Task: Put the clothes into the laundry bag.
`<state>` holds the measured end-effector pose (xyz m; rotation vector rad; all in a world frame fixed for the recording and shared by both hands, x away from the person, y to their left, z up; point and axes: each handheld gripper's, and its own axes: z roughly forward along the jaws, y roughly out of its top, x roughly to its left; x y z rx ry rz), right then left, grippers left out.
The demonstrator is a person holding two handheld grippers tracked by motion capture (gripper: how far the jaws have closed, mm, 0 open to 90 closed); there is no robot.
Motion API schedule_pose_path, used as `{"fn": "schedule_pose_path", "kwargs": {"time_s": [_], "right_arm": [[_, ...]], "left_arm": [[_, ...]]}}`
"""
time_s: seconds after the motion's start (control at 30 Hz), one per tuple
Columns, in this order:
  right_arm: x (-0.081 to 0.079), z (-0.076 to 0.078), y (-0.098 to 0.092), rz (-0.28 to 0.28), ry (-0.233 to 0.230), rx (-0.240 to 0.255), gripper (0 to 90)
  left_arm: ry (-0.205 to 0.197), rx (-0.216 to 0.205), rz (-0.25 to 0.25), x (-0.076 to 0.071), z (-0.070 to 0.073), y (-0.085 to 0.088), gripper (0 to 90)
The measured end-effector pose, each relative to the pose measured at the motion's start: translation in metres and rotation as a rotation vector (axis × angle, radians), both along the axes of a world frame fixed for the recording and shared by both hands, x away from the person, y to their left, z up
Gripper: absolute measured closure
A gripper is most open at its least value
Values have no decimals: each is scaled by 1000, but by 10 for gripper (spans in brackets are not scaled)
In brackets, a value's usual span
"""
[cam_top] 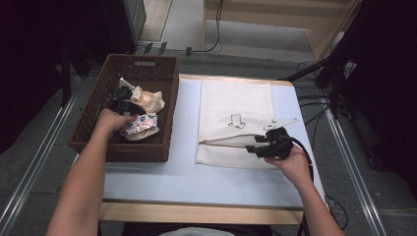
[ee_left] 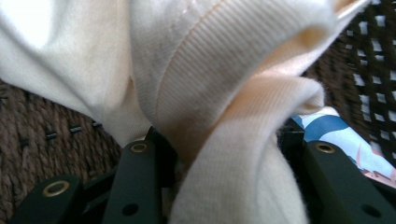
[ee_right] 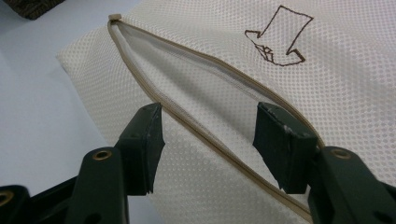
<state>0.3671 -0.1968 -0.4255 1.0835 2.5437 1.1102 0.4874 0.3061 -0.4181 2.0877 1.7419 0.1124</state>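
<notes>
A brown wicker basket (cam_top: pixel 123 150) at the table's left holds a cream ribbed garment (cam_top: pixel 147 101) and a patterned cloth (cam_top: pixel 140 125). My left gripper (cam_top: pixel 121 105) reaches down into the basket. In the left gripper view its jaws (ee_left: pixel 224 140) are closed on a bunched fold of the cream garment (ee_left: pixel 210 70). A cream mesh laundry bag (cam_top: pixel 236 103) lies flat at centre right, its zip opening (ee_right: pixel 187 84) gaping. My right gripper (cam_top: pixel 255 142) hovers at the bag's near edge. It stands open (ee_right: pixel 210 135), its jaws straddling the lower zip edge.
The bag carries a drawn arrow (ee_right: pixel 278 37). The pale blue table top (cam_top: pixel 147 177) has bare room in front of the basket and bag. Woven basket wall (ee_left: pixel 42 140) lies close behind the garment. Cables and stand legs lie on the floor at right.
</notes>
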Motion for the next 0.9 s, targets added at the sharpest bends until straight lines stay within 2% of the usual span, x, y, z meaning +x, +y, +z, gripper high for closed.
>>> {"fn": "schedule_pose_path", "kwargs": {"time_s": [0.07,0.23,0.4,0.63,0.77,0.83,0.9], "right_arm": [[-1,1,-1,-7,-2,5,437],[-3,5,-4,-12,-30,21,439],[-3,5,-5,-15,-28,20,438],[-3,5,-4,-14,-30,18,437],[-3,5,-6,-20,-30,25,437],[-3,6,-8,-25,-33,30,437],[-3,6,-8,-25,-34,31,437]], "left_arm": [[0,-10,-6,1,5,2,579],[-57,-58,20,0,21,9,579],[-99,-41,-34,-2,46,7,577],[-176,-43,-66,-4,85,4,576],[-198,-41,-109,-7,106,-1,576],[-228,-35,-155,-11,117,-5,577],[-263,-56,-211,-14,126,-7,579]]}}
